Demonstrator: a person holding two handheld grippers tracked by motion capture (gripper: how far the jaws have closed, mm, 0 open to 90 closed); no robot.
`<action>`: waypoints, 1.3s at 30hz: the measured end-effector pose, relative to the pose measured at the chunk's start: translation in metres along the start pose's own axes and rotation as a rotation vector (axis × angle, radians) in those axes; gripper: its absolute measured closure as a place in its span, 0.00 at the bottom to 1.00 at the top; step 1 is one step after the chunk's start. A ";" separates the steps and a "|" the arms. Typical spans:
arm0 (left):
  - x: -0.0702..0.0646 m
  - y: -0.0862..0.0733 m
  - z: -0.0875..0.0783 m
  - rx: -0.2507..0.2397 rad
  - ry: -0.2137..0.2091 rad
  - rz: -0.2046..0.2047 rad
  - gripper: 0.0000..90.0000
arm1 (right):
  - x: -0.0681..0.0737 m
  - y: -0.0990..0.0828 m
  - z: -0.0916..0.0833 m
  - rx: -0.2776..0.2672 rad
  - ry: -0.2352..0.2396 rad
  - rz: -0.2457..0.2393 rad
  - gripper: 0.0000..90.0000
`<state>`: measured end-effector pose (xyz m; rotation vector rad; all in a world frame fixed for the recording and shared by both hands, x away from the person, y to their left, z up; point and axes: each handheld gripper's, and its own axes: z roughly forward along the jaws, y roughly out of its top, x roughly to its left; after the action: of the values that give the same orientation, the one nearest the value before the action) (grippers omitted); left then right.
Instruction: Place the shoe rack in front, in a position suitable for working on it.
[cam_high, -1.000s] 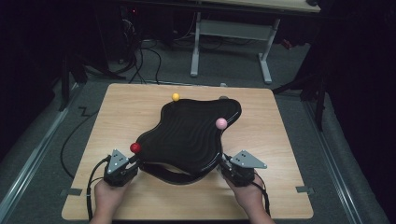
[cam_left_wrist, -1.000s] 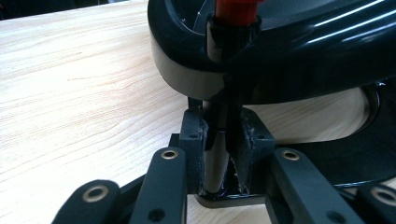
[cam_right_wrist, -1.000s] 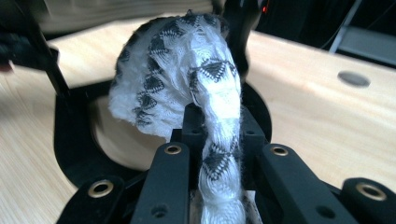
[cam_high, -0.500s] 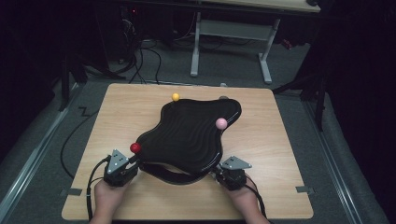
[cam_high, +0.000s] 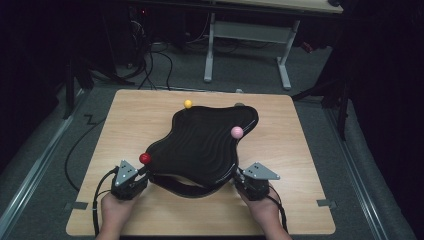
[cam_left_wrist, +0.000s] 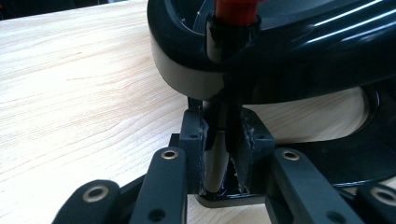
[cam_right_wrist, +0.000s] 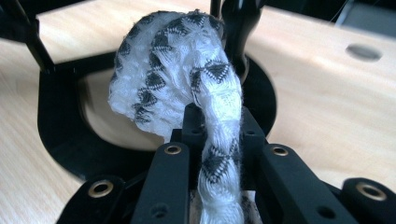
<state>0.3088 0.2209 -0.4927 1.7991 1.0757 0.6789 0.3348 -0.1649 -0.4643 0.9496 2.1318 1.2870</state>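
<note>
Both jaws of my left gripper (cam_left_wrist: 223, 154) clamp the black post (cam_left_wrist: 217, 154) under the red knob (cam_high: 145, 158); my right gripper (cam_right_wrist: 219, 140) pinches a white-and-black cloth (cam_right_wrist: 175, 70) bunched just ahead. No writing readable.

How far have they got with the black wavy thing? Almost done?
Only the start looks done. The left gripper is shut on the black post under the red ball, steadying the black wavy top. The right gripper is shut on a white patterned cloth, held by the top's near right edge. Probably left to do: taking the cloth over the top, since it is not on it yet.
</note>
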 end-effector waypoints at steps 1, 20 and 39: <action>0.000 0.000 0.000 -0.001 -0.003 0.002 0.83 | 0.000 0.003 -0.003 -0.010 -0.002 -0.001 0.88; -0.001 0.000 0.000 -0.001 -0.003 0.007 0.83 | -0.003 0.041 -0.043 -0.221 -0.028 0.004 0.88; 0.002 0.001 0.002 0.001 -0.004 0.007 0.83 | -0.004 -0.005 0.003 0.022 0.002 0.015 0.88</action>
<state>0.3116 0.2217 -0.4926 1.8054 1.0670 0.6789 0.3379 -0.1683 -0.4696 0.9751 2.1486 1.2748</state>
